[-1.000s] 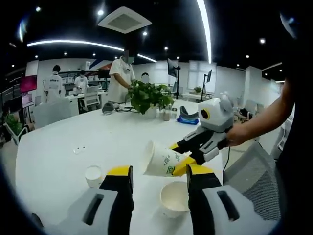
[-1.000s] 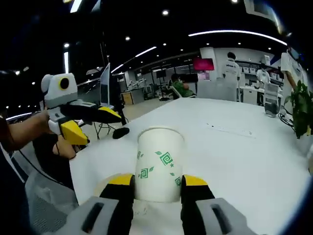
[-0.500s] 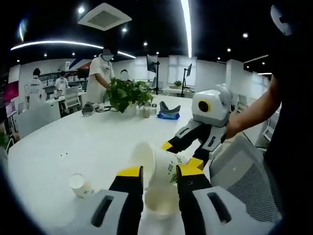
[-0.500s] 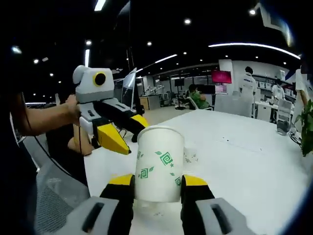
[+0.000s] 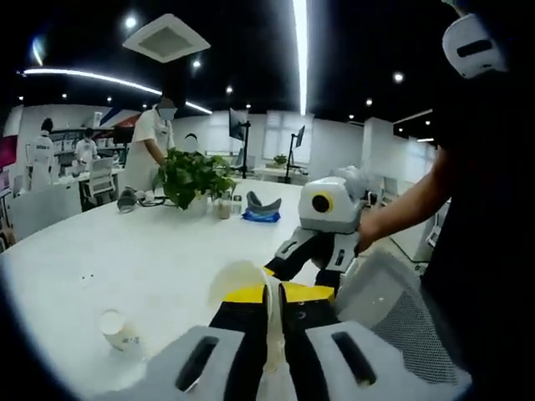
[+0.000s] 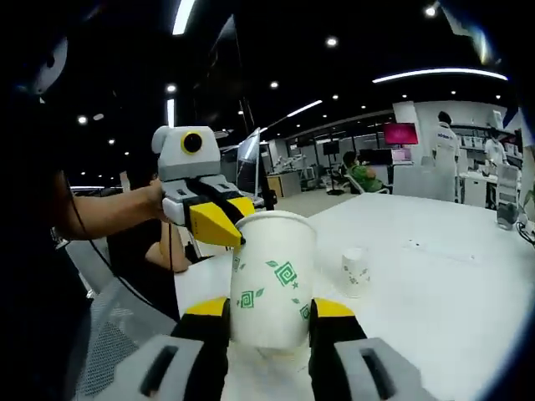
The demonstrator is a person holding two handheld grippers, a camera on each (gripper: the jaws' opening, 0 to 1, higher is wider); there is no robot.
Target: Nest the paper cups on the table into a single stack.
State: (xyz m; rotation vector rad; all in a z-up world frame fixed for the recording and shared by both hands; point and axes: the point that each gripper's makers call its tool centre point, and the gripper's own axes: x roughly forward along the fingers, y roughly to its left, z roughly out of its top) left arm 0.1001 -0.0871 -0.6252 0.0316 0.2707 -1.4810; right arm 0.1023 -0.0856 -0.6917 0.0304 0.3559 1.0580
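Standing alone on the white worktop (image 5: 125, 251), far left in the left gripper view, is a small paper cup (image 5: 118, 330). Right of it, the left tool (image 5: 272, 294) has its yellow-tipped jaws drawn almost together, pinching the rim of a pale cup (image 5: 236, 278) whose open mouth shows just above the tips. Beyond that, the right tool (image 5: 313, 255) reaches in from a person's hand (image 5: 368, 234) at the right. A leafy plant (image 5: 191, 175) sits further back on the worktop, with people standing behind it.

In the right gripper view, the left tool (image 6: 219, 224) comes in from the left, held by a hand (image 6: 157, 200), its yellow tips touching the rim of a white cup with green squares (image 6: 271, 280). That cup stands upright, clamped between the right tool's (image 6: 269, 311) jaws, above the worktop (image 6: 451, 276). To the right, a small cup (image 6: 355, 271) stands on the worktop, well apart from the held one.
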